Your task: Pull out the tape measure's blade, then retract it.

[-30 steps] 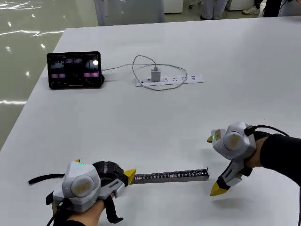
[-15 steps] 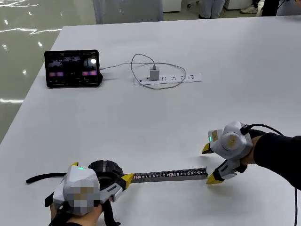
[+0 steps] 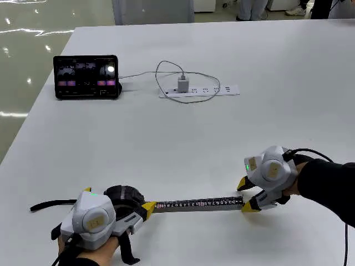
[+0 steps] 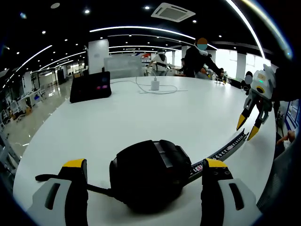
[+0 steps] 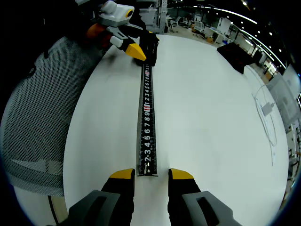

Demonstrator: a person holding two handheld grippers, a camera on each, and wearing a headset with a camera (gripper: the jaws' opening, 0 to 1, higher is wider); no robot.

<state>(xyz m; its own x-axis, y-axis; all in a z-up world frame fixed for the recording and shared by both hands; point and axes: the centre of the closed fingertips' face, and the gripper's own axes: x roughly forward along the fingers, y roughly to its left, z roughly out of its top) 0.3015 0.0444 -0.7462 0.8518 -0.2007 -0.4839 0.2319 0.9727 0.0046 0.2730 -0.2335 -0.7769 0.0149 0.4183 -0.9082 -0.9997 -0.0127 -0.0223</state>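
Note:
A black tape measure case (image 3: 125,195) (image 4: 150,174) lies on the white table (image 3: 183,144), its blade (image 3: 197,204) (image 5: 146,122) pulled out flat to the right. My left gripper (image 3: 118,199) (image 4: 145,164) straddles the case with its jaws wide, and a strip of table shows on each side of the case. The blade's free end sits just at the tips of my right gripper (image 3: 246,195) (image 5: 152,174). Its jaws stand a little wider than the blade and are not pressed on it. The left gripper view has the right gripper (image 4: 248,130) at the blade's far end.
A dark tablet (image 3: 86,76) stands at the back left. Beside it lies a white power strip (image 3: 199,92) with a charger and looped cable. The case's black strap (image 3: 50,206) trails left toward the table's left edge. People stand beyond the far edge.
My right gripper has come down and left until its tips reach the blade's free end. The left gripper, case and blade have stayed where they were.

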